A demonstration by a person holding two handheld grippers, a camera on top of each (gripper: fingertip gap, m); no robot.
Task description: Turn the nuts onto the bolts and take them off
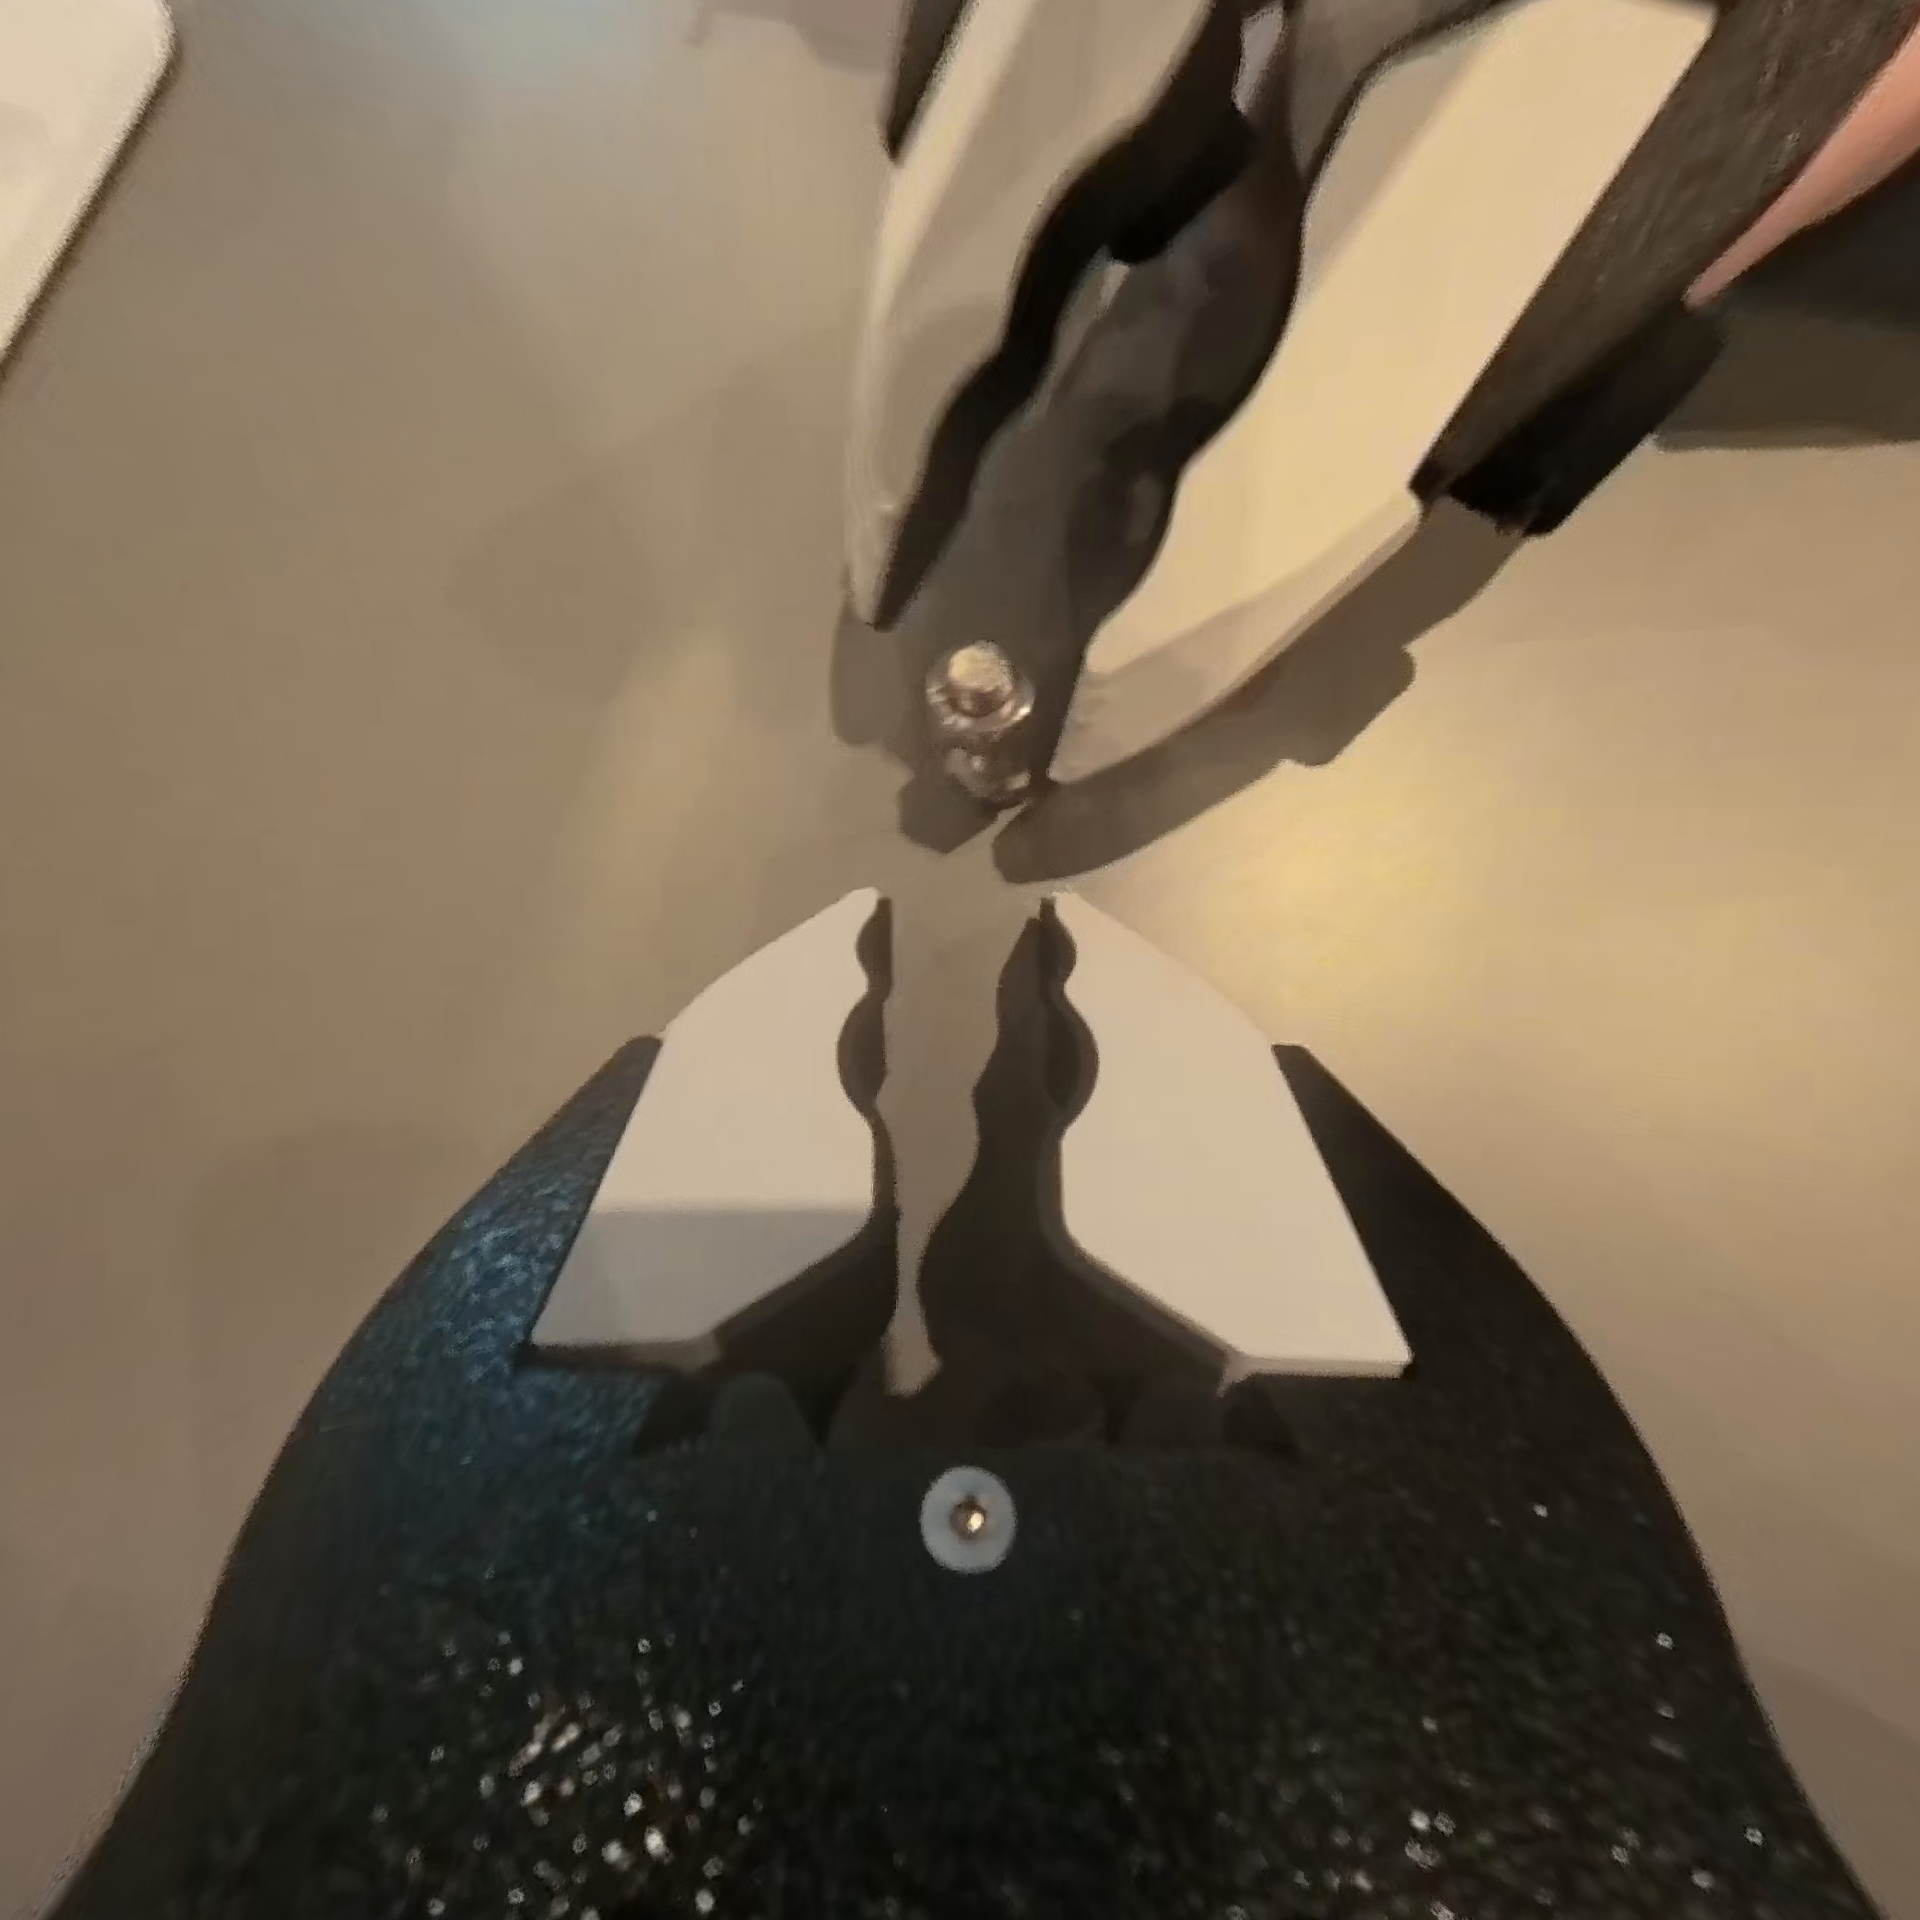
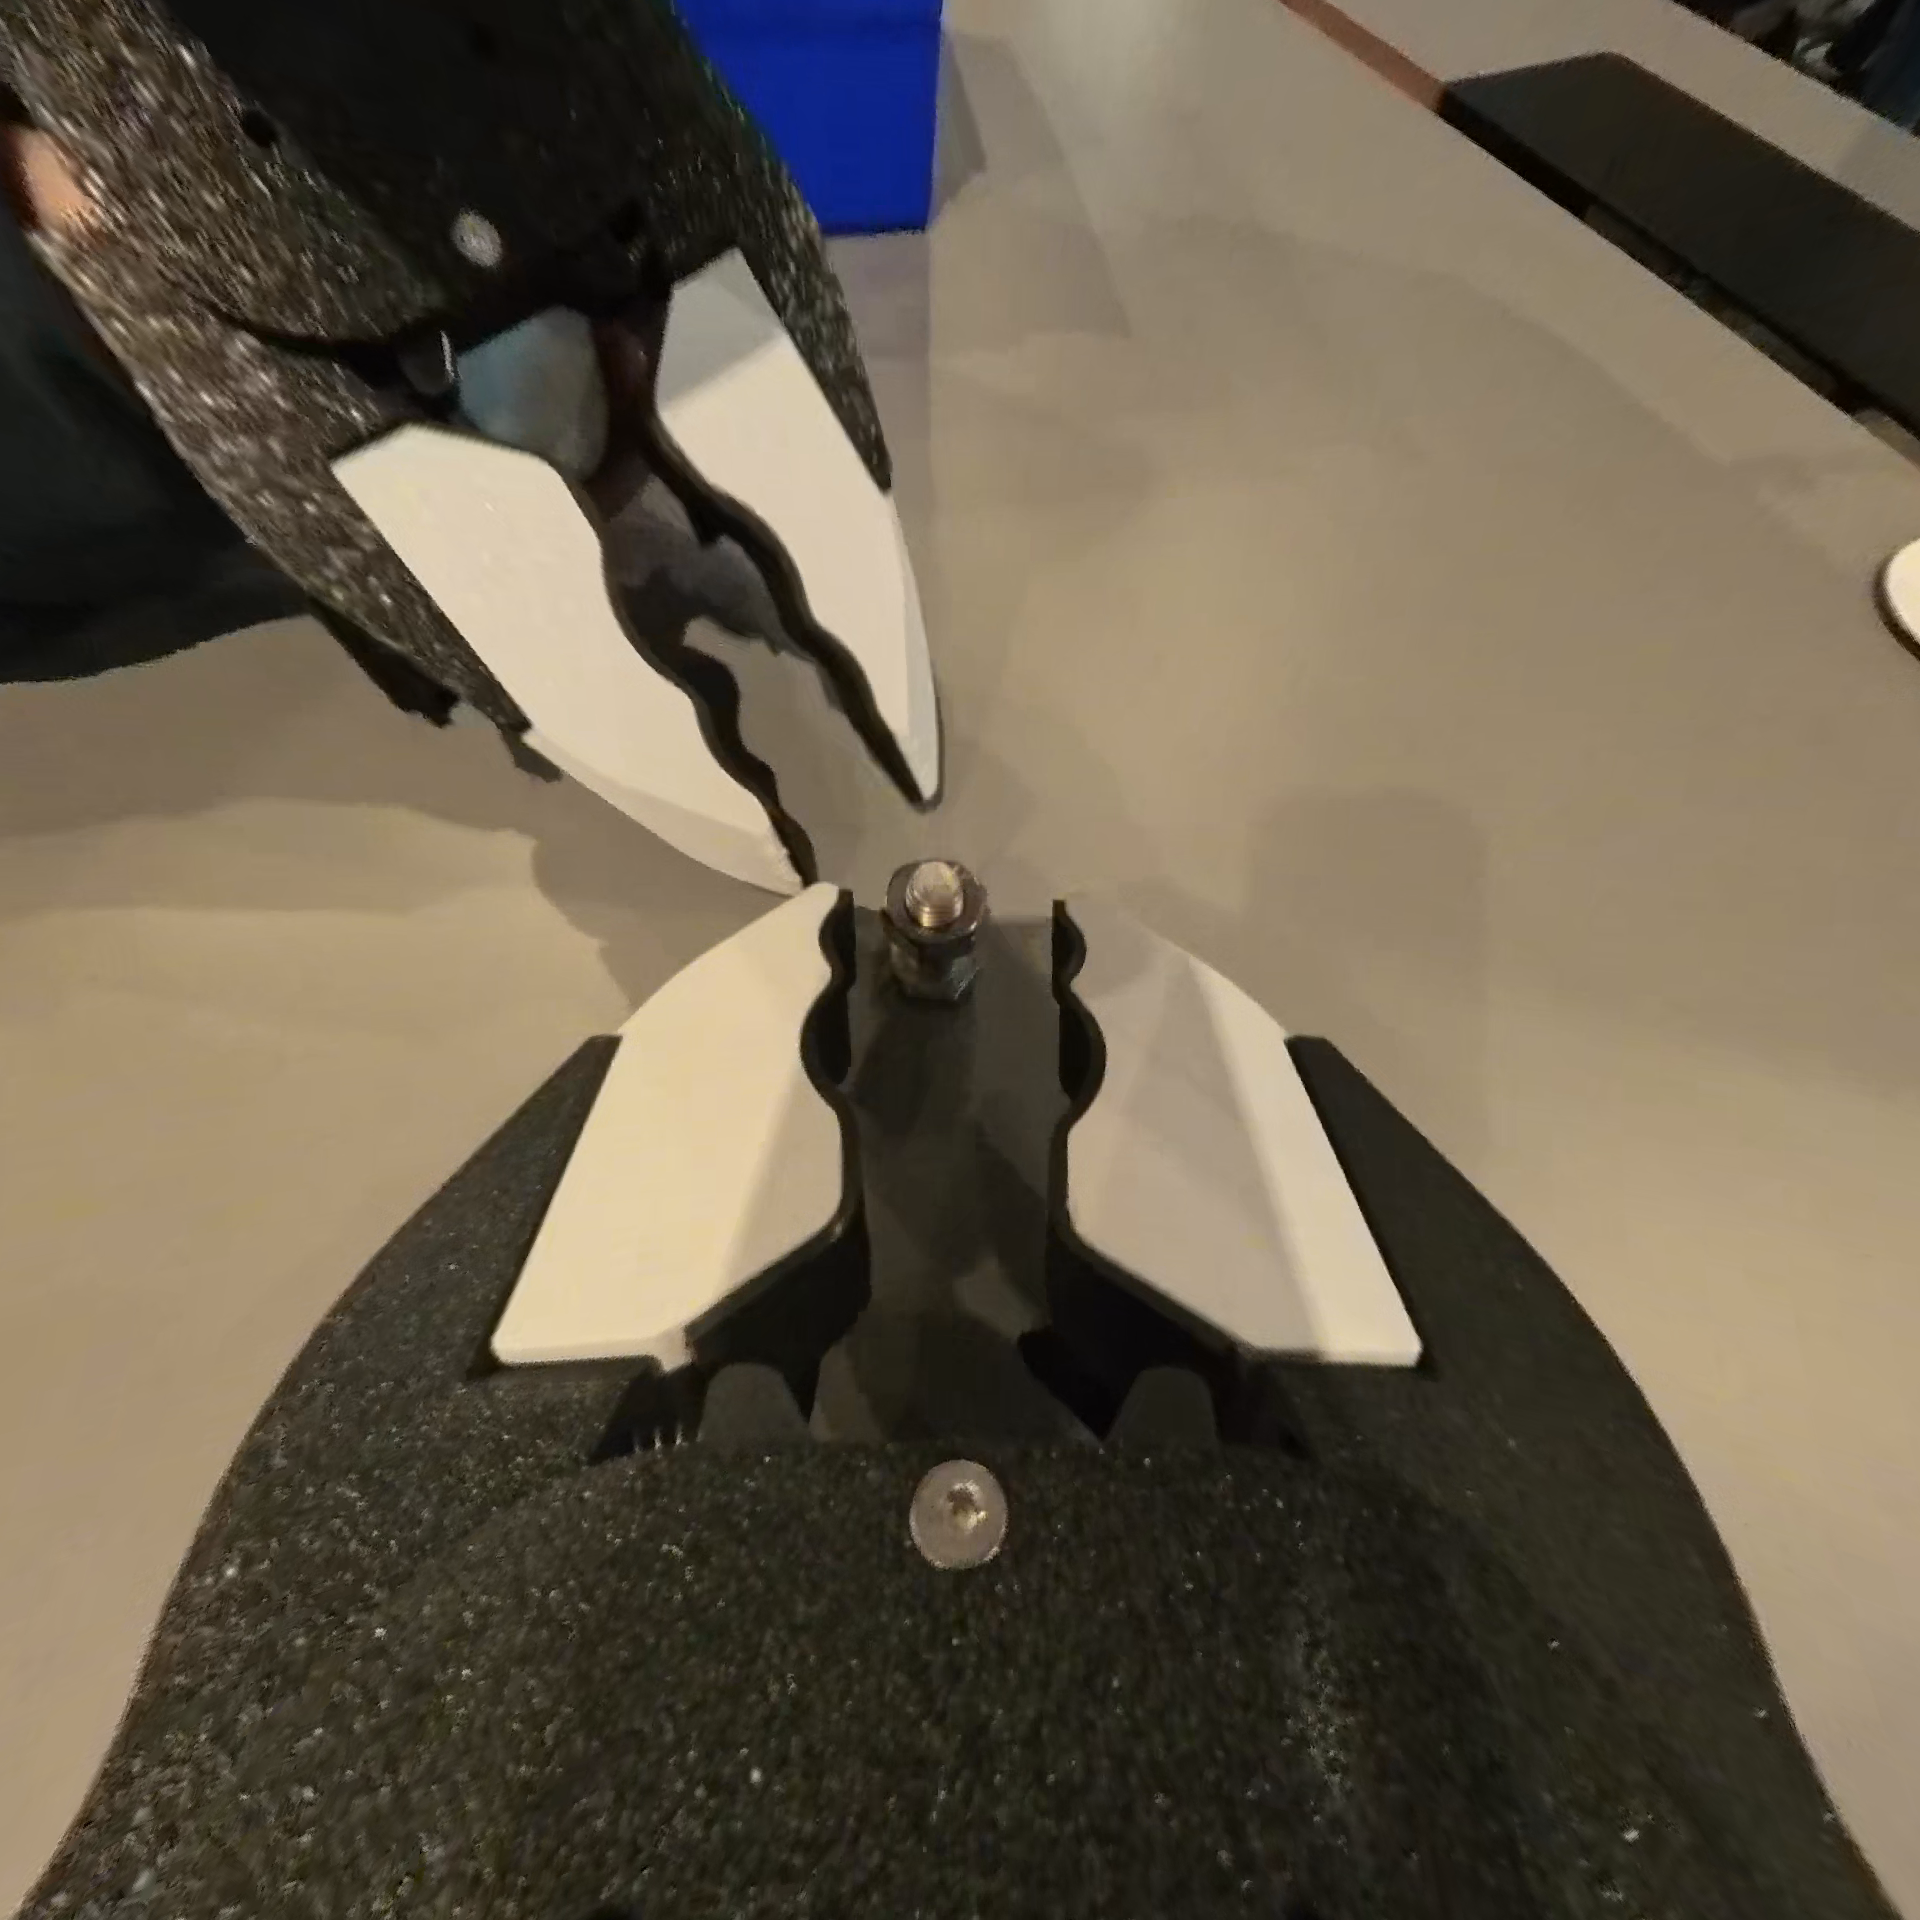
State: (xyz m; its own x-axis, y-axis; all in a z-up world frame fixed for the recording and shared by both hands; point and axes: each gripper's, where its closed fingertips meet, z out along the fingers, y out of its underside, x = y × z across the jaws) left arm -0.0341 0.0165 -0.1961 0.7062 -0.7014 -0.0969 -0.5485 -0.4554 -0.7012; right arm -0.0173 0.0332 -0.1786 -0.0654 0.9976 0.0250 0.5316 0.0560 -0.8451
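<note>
A small steel bolt (image 2: 933, 977) stands upright on the grey table (image 2: 1351, 675), head down, with a nut (image 2: 932, 916) threaded near its top. My right gripper (image 2: 951, 909) is open, and its white fingertips (image 2: 800, 935) sit on either side of the nut with small gaps. In the left wrist view the bolt and nut (image 1: 971, 712) sit between the right gripper's fingers (image 1: 1132, 675). My left gripper (image 1: 966, 902) is slightly open and empty. It points at the bolt from the opposite side, a short way off. It also shows in the right wrist view (image 2: 862, 826).
A blue box (image 2: 831, 114) stands at the far side of the table. A long black bar (image 2: 1714, 239) lies along the right. A white round object (image 2: 1907, 613) is at the right edge. A white flat item (image 1: 62, 145) lies at the upper left. A hand (image 1: 1829, 156) holds the right gripper. Only a small space, under 4 cm, lies between the two pairs of fingers. The white round object (image 2: 1907, 613) is about 25 centimeters from both grippers' fingertips.
</note>
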